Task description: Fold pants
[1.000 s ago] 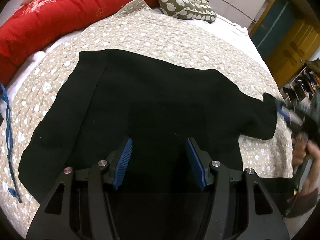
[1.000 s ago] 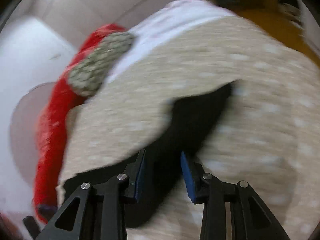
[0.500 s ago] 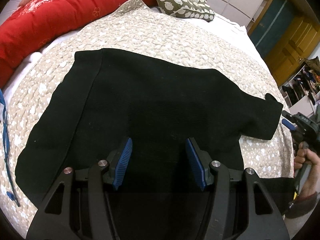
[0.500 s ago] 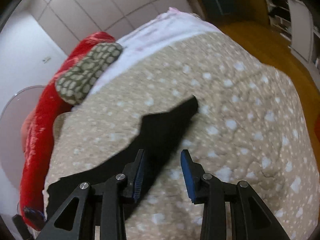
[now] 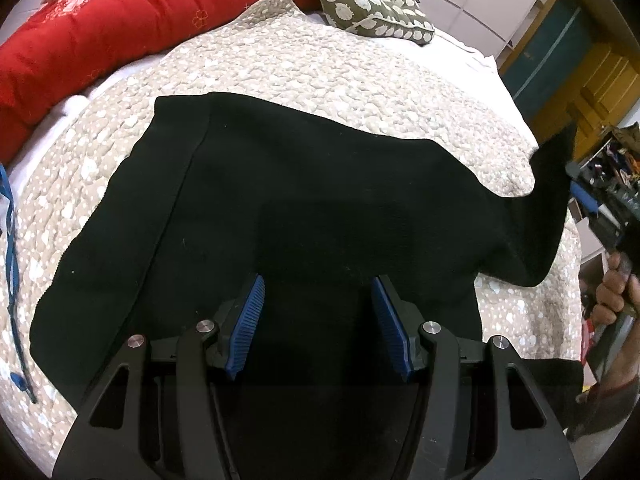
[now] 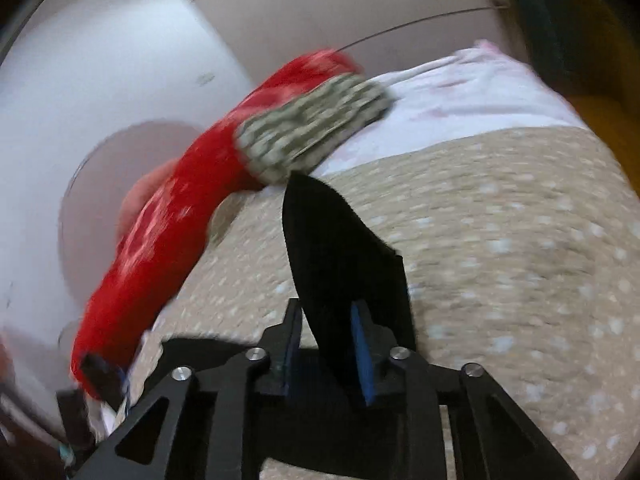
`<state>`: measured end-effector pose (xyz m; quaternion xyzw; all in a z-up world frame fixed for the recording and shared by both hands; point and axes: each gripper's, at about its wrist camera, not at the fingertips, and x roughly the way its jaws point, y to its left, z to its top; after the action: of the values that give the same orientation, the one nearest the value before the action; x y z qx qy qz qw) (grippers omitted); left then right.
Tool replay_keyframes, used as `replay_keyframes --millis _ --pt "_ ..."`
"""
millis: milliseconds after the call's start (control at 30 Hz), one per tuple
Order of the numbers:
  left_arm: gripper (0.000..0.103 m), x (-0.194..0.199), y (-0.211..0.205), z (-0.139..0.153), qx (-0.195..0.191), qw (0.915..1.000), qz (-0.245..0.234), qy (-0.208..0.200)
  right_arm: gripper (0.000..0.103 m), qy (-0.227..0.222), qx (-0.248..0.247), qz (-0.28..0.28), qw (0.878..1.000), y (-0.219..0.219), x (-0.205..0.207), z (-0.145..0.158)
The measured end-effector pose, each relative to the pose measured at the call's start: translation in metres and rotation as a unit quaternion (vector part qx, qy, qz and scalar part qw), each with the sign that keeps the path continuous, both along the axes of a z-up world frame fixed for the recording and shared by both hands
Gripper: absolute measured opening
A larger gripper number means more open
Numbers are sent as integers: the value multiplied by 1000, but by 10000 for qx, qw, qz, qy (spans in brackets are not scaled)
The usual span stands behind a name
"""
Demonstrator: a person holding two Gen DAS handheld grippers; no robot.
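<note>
Black pants (image 5: 304,208) lie spread on a beige quilted bedspread (image 5: 320,80). My left gripper (image 5: 318,312) is open, hovering just above the middle of the pants with nothing between its blue pads. My right gripper (image 6: 326,344) is shut on the pants' leg end (image 6: 332,248), which stands up between its fingers, lifted off the bed. In the left wrist view the right gripper (image 5: 582,196) is at the far right edge, holding that raised leg end (image 5: 554,168).
A red duvet (image 5: 100,36) and an olive patterned pillow (image 5: 372,4) lie at the head of the bed. A blue strap (image 5: 10,264) lies at the left edge. A yellow and teal door (image 5: 580,64) stands beyond the bed's right side.
My right gripper has closed on the leg end and lifted it off the bedspread. The left gripper has stayed open over the pants' middle.
</note>
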<state>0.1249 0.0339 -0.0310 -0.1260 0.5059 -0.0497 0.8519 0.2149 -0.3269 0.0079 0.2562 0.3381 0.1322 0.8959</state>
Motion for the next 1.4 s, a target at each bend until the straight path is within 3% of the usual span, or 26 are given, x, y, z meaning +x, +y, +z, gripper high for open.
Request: replay_keyframes --millis 33,100,200,300,333,433,500,567,700,733,767,833,933,1000,1033,1067,1100,1133,1200,1267,1400 --pt "56 0 0 0 1 10000 -9 6 29 123 -66 -422 9990 -12 -4 -7" --pt "56 0 0 0 -9 10000 -9 1 30 337 27 -591 9977 -22 2 -19" --pt "56 0 0 -1 -8 10000 27 12 30 685 253 -289 9969 -17 17 -42" --pt "56 0 -2 -1 23 10000 25 10 30 706 340 250 9966 3 20 -41" --pt "56 1 -2 -2 20 10000 25 10 30 586 123 238 9979 4 10 -32" --pt "56 2 -1 -3 -5 10000 22 -12 30 291 -475 -494 9972 -19 -23 -14" --pt "56 3 0 -3 -30 10000 33 -11 31 538 -485 -1092 9914 -46 -36 -22" --pt "56 3 -2 -3 -19 10000 35 -22 31 890 -79 -1273 9878 -73 -41 -45" --pt "56 0 -2 -1 -42 10000 37 19 30 1209 727 -940 9855 -71 -11 -88" --pt "56 0 -2 0 -49 10000 28 23 25 1189 764 -1006 9848 -68 -3 -93" --pt "56 -1 -1 2 -66 10000 8 23 13 1190 766 -1118 9836 -66 -1 -93" --pt "56 -1 2 4 -88 10000 -17 -1 10 998 867 -1178 9842 -66 -12 -75" --pt "56 0 9 3 -83 9999 89 -33 10 567 523 -1281 9888 -61 -61 -23" --pt "56 1 10 0 -135 9998 129 25 10 541 285 -1387 9884 -56 -78 2" --pt "56 1 9 0 -151 9998 134 52 12 572 -79 -1521 9867 -49 -80 19" --pt "56 -1 8 1 -168 9998 125 45 20 554 -302 -1576 9855 -42 -75 29" --pt "56 -3 6 2 -187 9998 110 31 35 527 -536 -1582 9845 -39 -72 38" --pt "56 -6 5 4 -207 9998 84 10 37 530 -980 -1610 9806 -33 -65 47" --pt "56 -11 6 9 -215 9997 54 -62 40 542 -1546 -1942 9672 -39 -73 56" --pt "56 -14 9 11 -179 9998 86 -84 45 474 -1685 -2348 9561 -52 -88 56" --pt "56 -13 11 13 -206 9997 104 -52 45 891 -1451 -2054 9638 -79 -97 18"
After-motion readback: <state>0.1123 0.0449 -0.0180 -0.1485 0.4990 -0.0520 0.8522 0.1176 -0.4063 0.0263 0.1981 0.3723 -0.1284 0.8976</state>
